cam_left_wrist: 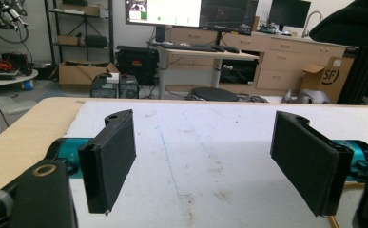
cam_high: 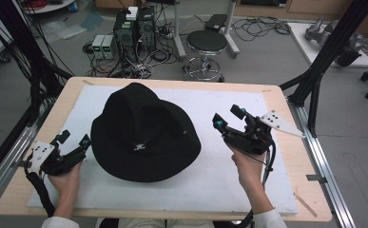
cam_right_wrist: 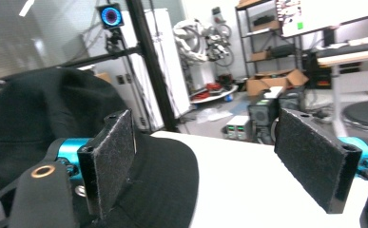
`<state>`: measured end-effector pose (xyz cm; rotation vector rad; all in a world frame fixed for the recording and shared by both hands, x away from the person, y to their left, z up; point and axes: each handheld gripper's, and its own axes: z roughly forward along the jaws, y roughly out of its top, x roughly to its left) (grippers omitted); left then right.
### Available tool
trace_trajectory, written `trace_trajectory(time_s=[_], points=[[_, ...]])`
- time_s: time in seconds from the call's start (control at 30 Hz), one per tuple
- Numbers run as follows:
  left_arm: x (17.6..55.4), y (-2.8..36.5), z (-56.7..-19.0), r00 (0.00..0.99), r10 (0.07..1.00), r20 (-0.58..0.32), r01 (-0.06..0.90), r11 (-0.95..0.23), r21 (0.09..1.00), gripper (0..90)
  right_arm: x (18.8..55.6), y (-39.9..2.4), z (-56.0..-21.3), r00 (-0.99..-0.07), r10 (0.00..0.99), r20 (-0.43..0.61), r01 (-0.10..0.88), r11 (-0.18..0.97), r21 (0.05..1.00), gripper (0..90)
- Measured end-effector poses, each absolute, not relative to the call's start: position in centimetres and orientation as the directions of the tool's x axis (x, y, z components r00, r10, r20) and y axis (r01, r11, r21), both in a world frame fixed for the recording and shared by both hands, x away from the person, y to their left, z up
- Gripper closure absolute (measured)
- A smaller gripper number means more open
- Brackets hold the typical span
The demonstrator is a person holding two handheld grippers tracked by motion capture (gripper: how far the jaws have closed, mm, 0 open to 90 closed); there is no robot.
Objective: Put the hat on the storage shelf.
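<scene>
A black bucket hat (cam_high: 143, 133) with a small white logo lies crown up in the middle of the white mat (cam_high: 229, 102). My left gripper (cam_high: 74, 140) rests open on the mat just left of the brim, nothing between its pads (cam_left_wrist: 110, 159). My right gripper (cam_high: 228, 118) is held open above the mat, right of the hat and apart from it. In the right gripper view the hat (cam_right_wrist: 43, 118) fills the left side, its brim (cam_right_wrist: 162, 175) lying behind the left pad (cam_right_wrist: 112, 156). The hat's edge (cam_left_wrist: 353, 21) shows at the top right of the left gripper view.
The mat covers a wooden table (cam_high: 43, 128) framed by black struts (cam_high: 331, 45). Beyond the far edge stand a stool (cam_high: 205, 45), computer boxes (cam_high: 134, 28) and tangled cables on the floor. Bare mat lies in front of the hat and to its right.
</scene>
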<state>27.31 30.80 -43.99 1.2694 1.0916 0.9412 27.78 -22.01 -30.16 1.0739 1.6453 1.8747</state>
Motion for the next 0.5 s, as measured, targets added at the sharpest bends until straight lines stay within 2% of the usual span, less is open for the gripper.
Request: trace_trajectory(time_s=[0.3,0.5], points=[[27.3,30.9,-44.0,0.239,0.965,-0.104,0.039,0.097,0.994,23.4,27.8,-23.0,-30.5,-0.469,0.845,0.259,0.156,-0.209,0.965,20.3],[27.3,30.9,-44.0,0.237,0.966,-0.103,0.04,0.097,0.995,23.4,27.5,-23.2,-30.7,-0.351,0.914,0.202,0.161,-0.154,0.975,20.4]])
